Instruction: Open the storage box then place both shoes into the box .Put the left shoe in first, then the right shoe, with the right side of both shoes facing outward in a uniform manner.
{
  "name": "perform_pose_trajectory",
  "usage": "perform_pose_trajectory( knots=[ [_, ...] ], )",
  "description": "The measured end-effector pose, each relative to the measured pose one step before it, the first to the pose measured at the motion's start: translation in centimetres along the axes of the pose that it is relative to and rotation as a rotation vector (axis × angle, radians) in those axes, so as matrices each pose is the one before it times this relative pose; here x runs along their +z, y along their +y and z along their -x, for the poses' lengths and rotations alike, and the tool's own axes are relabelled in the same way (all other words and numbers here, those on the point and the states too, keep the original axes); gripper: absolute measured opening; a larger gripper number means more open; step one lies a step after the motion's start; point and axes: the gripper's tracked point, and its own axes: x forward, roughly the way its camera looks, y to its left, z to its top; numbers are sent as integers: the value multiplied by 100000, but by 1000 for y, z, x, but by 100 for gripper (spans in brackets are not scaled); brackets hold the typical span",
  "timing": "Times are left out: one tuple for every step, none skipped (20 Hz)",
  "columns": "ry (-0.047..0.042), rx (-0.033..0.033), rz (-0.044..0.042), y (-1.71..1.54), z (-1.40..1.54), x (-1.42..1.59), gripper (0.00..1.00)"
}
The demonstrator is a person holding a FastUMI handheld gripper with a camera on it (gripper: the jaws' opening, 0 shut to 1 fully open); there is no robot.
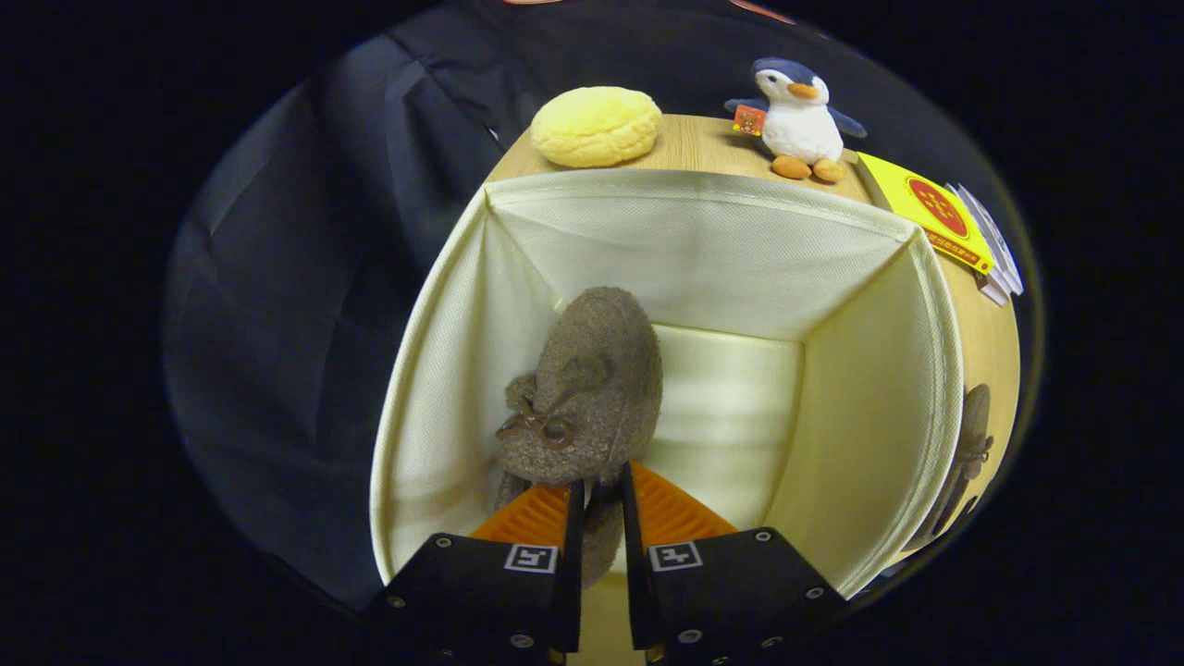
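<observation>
Tool (601, 495) is gripping the first shoe (587, 388) at its heel, lowering it into the open storage box (703, 245), left side. Second shoe (967, 453) is lying on the tabletop (694, 143) at 3 o'clock. Next: release, retract, fetch it.

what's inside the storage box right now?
One fuzzy brown shoe in the storage box, toward its left wall, tool shut on its heel. The shoe and tool hide the floor beneath them.
</observation>
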Motion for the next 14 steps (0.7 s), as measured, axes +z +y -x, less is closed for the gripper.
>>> perform_pose_trajectory(
  knots=[
    [-652, 2749, 127, -18, 832, 36, 23],
    [-1018, 3856, 131, 120, 961, -69, 28],
    [-1252, 4116, -372, 281, 1142, 52, 31],
    [-2814, 3471, -726, 253, 1417, 74, 36],
    [-4723, 1367, -663, -208, 1238, 555, 41],
    [-3303, 2876, 1023, -20, 1120, 412, 42],
    [-2389, 2480, 732, -73, 1149, 210, 43],
    [-2668, 3060, -44, 145, 1341, 74, 49],
    [-2736, 2209, -526, -122, 1142, 379, 56],
    [-3216, 1865, -785, -465, 1319, 424, 62],
    [-3735, 699, 234, -676, 972, 707, 65],
    [-3981, -473, 667, -1065, 840, 812, 71],
    [-2915, -1183, 284, -1377, 948, 425, 75],
    [-2538, -592, -577, -1159, 849, 203, 83]
  ],
)
